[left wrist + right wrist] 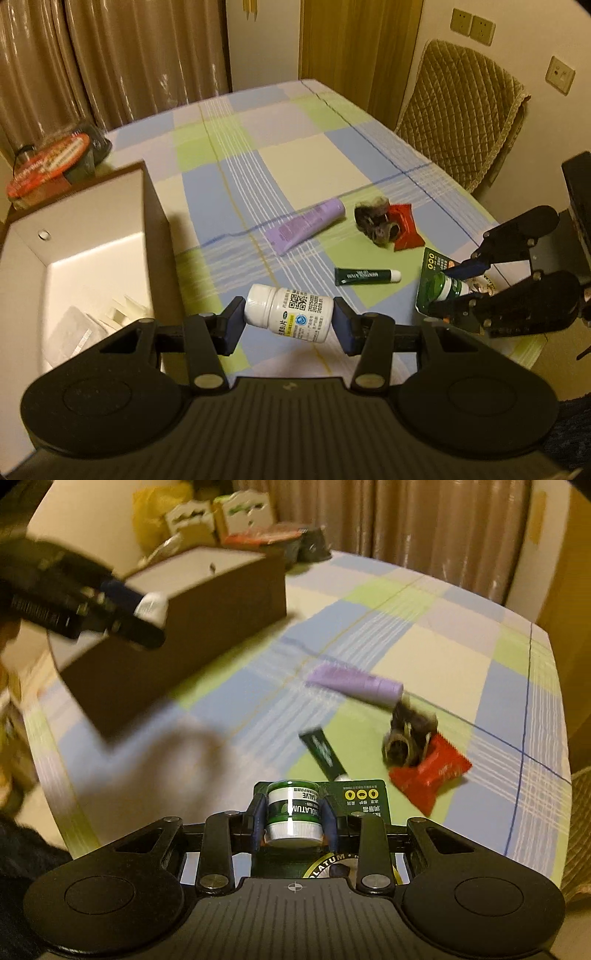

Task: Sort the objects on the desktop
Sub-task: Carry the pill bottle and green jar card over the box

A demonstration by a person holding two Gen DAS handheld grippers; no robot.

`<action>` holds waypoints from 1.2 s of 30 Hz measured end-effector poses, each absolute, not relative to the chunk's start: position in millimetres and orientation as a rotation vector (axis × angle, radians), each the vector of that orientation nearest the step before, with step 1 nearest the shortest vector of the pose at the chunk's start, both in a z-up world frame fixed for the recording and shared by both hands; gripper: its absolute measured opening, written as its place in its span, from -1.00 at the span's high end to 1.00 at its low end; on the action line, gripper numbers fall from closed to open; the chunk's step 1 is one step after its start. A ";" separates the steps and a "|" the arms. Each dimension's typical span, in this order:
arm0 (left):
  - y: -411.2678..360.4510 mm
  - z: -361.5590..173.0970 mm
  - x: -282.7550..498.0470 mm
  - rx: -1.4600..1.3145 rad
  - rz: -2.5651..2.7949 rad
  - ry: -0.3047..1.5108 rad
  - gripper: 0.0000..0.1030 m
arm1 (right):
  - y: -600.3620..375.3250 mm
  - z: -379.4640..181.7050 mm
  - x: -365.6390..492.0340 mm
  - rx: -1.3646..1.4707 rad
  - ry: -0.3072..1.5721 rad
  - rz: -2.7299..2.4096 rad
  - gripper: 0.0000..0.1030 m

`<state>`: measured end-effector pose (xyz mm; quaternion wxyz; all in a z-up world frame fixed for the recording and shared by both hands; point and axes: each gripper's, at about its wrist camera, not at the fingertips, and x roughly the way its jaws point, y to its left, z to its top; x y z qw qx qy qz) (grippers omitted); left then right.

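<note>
Your open box (pixel 92 258) sits at the left of the checked tabletop (pixel 295 155), brown outside and white within, already holding some pale packaging; its near wall is the main hazard, since the bottle must clear that rim and a low approach would knock it from your grip. Your left tongs (pixel 289 319) are closed across the ends of a white pill bottle (pixel 291 312), cap on one pad and base on the other, held in the air just right of the box; that end-to-end hold on smooth plastic looks liable to pivot or slip if you swing quickly. Its label carries a QR code, dates beginning 2025 and 2027, and small print too fine to read. Your right tongs (pixel 293 821) are closed snugly on a green-and-white salve jar (pixel 293 814) mounted on a green backing card (pixel 364 801) at the tabletop's near right edge; "SALVE" and part of "MENTHOLATUM" are legible. The card may flex or catch as you lift. Still unsorted, well apart from the box: a lilac tube (pixel 304 226), a red packet (pixel 406 230) touching a dark furry item (pixel 375 219), and a small dark green tube (pixel 365 276) whose lettering is unclear. Motion blur in the right wrist view suggests haste.
</note>
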<state>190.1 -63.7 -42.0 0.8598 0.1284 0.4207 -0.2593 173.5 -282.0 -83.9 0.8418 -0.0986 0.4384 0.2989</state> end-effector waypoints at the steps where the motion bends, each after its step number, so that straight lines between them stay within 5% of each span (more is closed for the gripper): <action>1: -59.5 -37.8 190.9 0.270 -0.544 0.874 0.13 | -278.8 -78.9 176.2 -0.189 0.922 0.633 0.40; 19: 52.5 17.5 222.4 0.308 -0.444 0.771 0.13 | -157.6 3.5 227.8 -0.008 0.781 0.829 0.40; 36: 132.7 7.1 272.5 0.347 -0.405 0.821 0.13 | -43.7 12.3 288.9 0.070 0.724 0.894 0.40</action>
